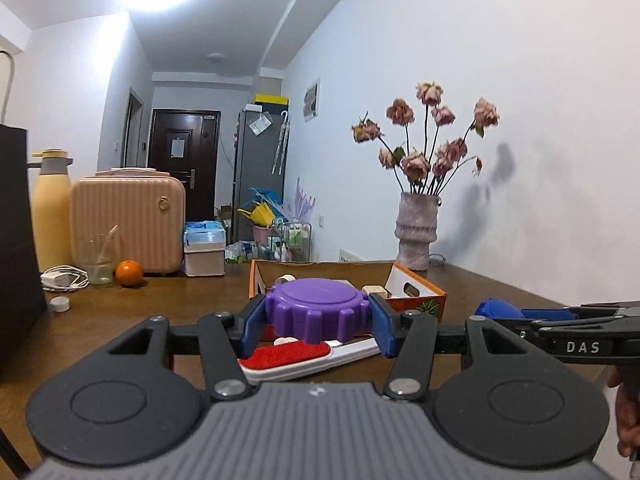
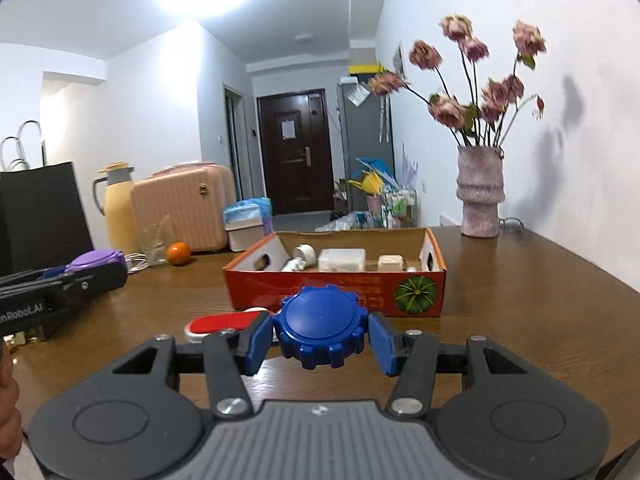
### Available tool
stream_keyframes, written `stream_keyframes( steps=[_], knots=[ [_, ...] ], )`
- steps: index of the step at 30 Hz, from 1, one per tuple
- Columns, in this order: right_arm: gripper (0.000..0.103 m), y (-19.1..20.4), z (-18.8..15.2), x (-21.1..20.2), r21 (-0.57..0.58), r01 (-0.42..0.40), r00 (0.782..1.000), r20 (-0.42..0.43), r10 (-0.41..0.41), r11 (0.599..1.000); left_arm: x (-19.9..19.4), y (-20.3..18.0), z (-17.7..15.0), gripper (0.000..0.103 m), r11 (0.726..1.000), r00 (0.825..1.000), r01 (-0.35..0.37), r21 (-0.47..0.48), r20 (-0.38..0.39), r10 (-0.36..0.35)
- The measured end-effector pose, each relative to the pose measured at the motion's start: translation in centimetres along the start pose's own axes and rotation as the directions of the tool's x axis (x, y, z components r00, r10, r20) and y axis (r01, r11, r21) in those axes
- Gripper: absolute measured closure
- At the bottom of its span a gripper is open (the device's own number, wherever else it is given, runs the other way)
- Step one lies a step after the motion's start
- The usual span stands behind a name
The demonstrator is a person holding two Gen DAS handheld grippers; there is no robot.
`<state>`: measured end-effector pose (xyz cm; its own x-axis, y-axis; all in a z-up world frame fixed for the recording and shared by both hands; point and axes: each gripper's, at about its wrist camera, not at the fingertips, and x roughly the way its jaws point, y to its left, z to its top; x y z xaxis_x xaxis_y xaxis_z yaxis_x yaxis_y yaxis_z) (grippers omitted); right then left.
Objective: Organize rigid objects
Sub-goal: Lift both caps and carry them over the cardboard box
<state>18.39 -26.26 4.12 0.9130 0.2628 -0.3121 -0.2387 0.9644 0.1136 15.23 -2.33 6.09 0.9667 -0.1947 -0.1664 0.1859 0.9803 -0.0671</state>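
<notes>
My left gripper (image 1: 318, 328) is shut on a purple gear-shaped lid (image 1: 318, 308) and holds it above the table, near the orange cardboard box (image 1: 424, 300). My right gripper (image 2: 320, 344) is shut on a blue gear-shaped lid (image 2: 322, 330), held above the table in front of the same box (image 2: 336, 292). The box holds several white items (image 2: 342, 259). A red and white brush (image 1: 304, 354) lies on the table under the left gripper; it also shows in the right wrist view (image 2: 218, 325). The blue lid shows at the right of the left wrist view (image 1: 498, 309), the purple lid at the left of the right wrist view (image 2: 96, 259).
A vase of dried roses (image 2: 480, 192) stands at the back right by the wall. At the back left are a pink case (image 1: 128, 224), a yellow jug (image 1: 50, 220), a glass (image 1: 98, 260), an orange (image 1: 129, 273), a charger (image 1: 64, 279) and a black bag (image 2: 40, 212).
</notes>
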Motion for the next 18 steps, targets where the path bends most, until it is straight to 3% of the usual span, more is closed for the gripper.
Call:
stream_keyframes(
  steps=[8, 18],
  knots=[
    [0.051, 3.0, -1.0, -3.5, -0.039, -0.007, 0.999, 0.038, 0.008, 0.999, -3.3, 0.7, -0.2, 0.048, 1.000, 0.999, 0.015, -0.024, 0.030, -0.015],
    [0.051, 2.4, -1.8, -3.1, 0.004, 0.005, 0.999, 0.048, -0.006, 1.000, -1.8, 0.8, -0.9, 0.048, 0.999, 1.000, 0.015, -0.040, -0.008, -0.015]
  ],
)
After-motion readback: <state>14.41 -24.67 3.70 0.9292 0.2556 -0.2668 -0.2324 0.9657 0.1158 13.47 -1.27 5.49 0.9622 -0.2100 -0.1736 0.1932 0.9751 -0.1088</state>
